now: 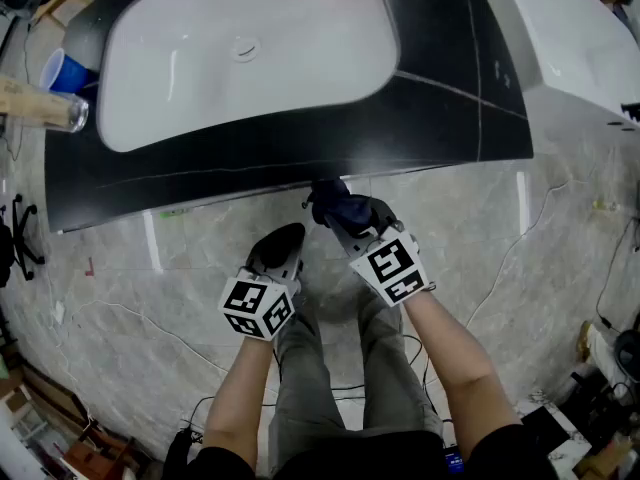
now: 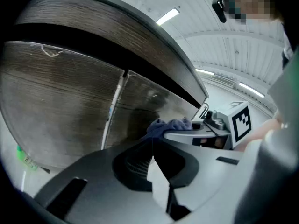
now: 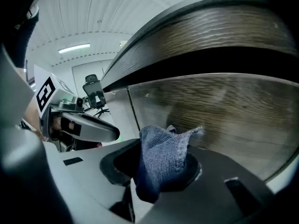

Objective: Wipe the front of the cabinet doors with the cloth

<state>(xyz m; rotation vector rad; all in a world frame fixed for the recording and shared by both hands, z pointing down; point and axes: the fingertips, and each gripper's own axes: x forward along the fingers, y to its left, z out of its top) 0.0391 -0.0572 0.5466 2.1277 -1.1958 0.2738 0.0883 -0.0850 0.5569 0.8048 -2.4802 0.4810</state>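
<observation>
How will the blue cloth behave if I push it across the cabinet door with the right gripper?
Probably floppy: the cloth folds and droops where it sticks out of the right gripper, so it may bunch up rather than stay flat. It looks light and knitted, so it likely drags with some grip on the grained cabinet door.
</observation>
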